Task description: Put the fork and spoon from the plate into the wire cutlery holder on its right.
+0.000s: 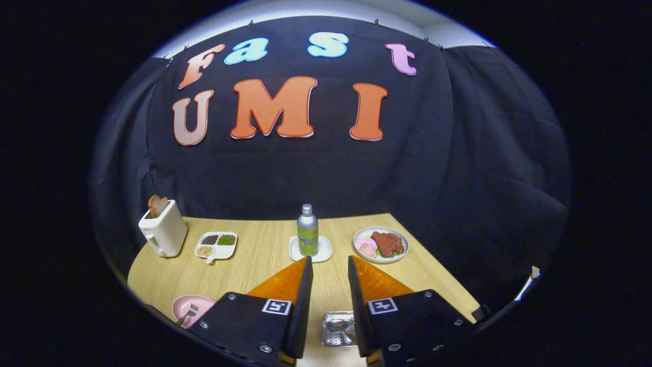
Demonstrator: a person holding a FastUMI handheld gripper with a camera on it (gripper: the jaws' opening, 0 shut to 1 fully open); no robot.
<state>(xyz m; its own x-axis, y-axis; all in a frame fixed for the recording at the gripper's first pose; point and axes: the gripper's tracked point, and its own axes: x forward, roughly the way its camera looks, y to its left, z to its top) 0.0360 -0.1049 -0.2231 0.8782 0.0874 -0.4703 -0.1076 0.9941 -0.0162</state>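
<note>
Above the wooden table [254, 265], the gripper [330, 265] hangs partly open, seemingly holding nothing.

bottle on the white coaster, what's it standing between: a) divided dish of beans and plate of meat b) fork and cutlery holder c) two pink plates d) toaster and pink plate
a: the bottle stands on its coaster beyond the open gripper, with the divided dish of beans to one side and the plate of meat to the other.

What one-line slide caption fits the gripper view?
Open gripper above the cutlery holder, spoon inside; fork on the pink plate.
</note>
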